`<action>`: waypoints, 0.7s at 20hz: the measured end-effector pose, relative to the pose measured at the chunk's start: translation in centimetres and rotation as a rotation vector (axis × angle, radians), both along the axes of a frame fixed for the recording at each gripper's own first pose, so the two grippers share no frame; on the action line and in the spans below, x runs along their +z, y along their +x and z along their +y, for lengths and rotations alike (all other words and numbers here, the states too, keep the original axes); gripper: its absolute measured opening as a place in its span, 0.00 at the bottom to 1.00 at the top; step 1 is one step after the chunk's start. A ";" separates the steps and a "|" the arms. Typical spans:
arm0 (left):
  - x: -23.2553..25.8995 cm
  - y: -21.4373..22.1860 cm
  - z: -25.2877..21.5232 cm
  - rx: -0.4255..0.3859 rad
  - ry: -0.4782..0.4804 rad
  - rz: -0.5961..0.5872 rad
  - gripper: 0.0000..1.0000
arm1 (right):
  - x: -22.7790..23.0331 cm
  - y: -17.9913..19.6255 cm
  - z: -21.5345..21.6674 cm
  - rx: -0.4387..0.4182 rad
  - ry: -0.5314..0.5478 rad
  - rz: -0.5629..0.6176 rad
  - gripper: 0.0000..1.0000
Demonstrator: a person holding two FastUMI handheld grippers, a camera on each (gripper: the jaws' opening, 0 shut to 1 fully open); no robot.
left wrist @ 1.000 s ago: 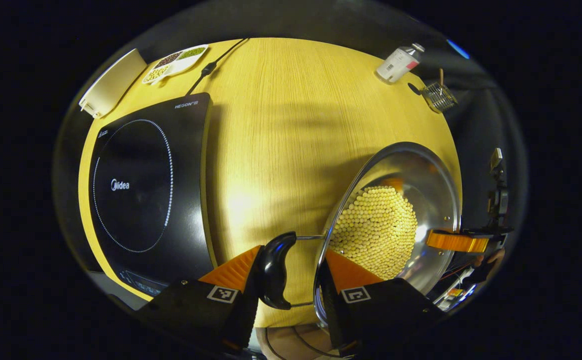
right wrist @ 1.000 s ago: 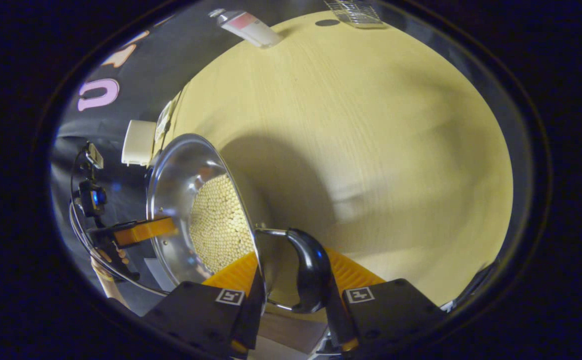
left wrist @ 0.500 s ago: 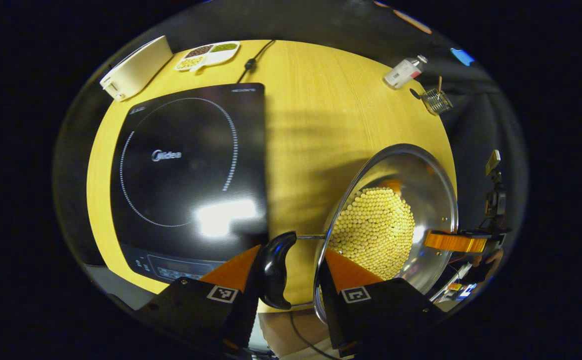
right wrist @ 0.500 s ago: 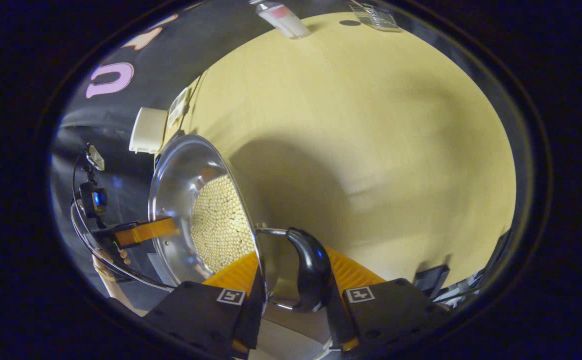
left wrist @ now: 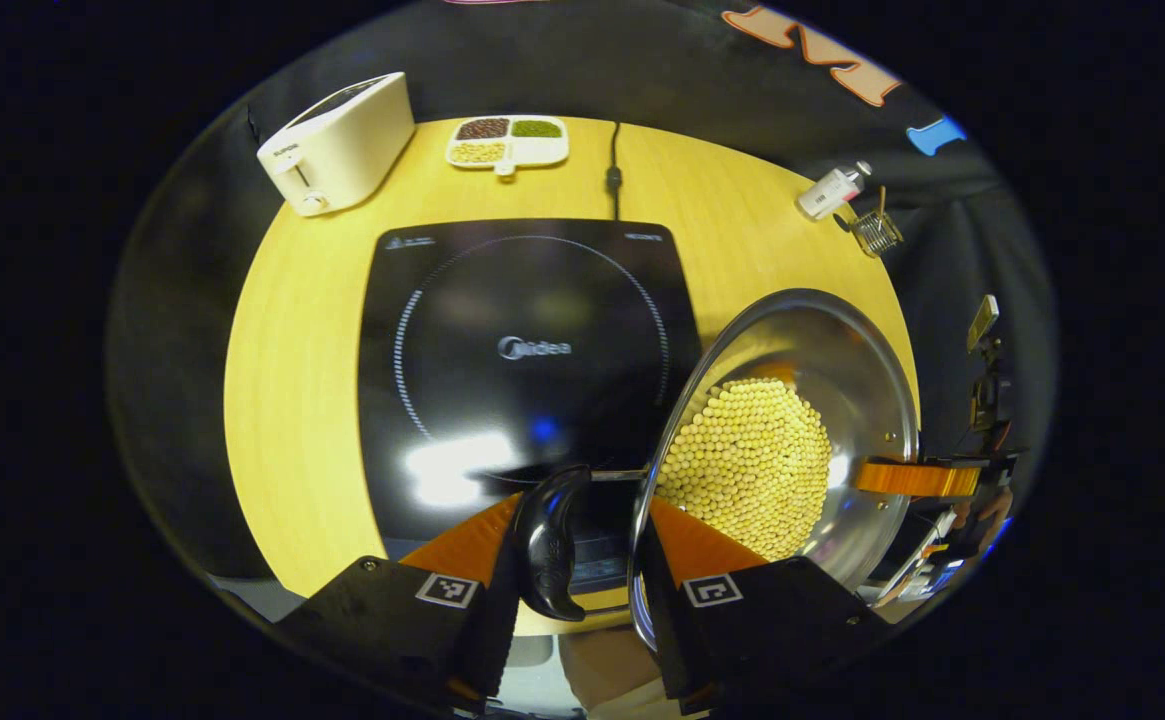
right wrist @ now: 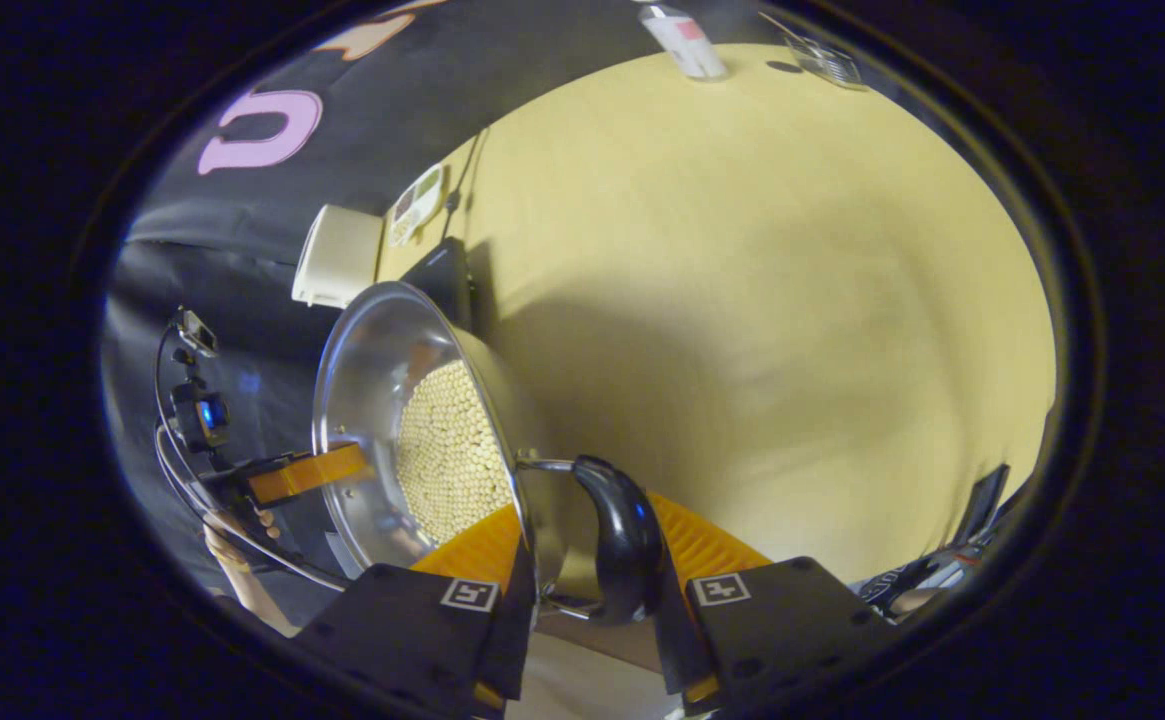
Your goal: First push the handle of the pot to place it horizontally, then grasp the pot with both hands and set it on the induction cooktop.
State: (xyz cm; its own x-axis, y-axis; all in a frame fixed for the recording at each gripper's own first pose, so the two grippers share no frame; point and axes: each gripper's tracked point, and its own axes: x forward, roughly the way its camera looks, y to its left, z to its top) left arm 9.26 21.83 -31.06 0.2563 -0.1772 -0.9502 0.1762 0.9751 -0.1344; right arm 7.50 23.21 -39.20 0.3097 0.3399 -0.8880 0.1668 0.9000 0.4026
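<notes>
Between our left gripper [left wrist: 574,540]'s fingers, at the bottom of the left gripper view, we see one black side handle [left wrist: 547,545] of the steel pot [left wrist: 877,385] and the pot's rim; one finger lies outside the handle and the other reaches inside the pot, so the pair is clamped on the rim and handle. At the bottom of the right gripper view our right gripper [right wrist: 587,545] pinches the opposite black handle [right wrist: 622,540] and rim in the same manner, one finger inside the pot [right wrist: 367,365] and one behind the handle. The pot is held clear of the wooden table [left wrist: 292,400], carried between the two grippers, so the line through its two handles runs from one gripper to the other. Yellow beans [left wrist: 752,465] cover its bottom. Just beyond the left handle lies the black induction cooktop [left wrist: 532,350], flat on the table, with the pot at its right edge in that view and partly overlapping it. Farther back stand a white toaster [left wrist: 337,145], a divided dish of beans [left wrist: 507,140], the cooktop's cord [left wrist: 614,175], a small bottle [left wrist: 827,192] and a wire holder [left wrist: 877,232].
</notes>
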 end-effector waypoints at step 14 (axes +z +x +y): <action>-1.1 7.4 11.0 0.062 0.042 -0.192 0.60 | -1.6 9.2 10.5 -0.046 0.009 -0.148 0.43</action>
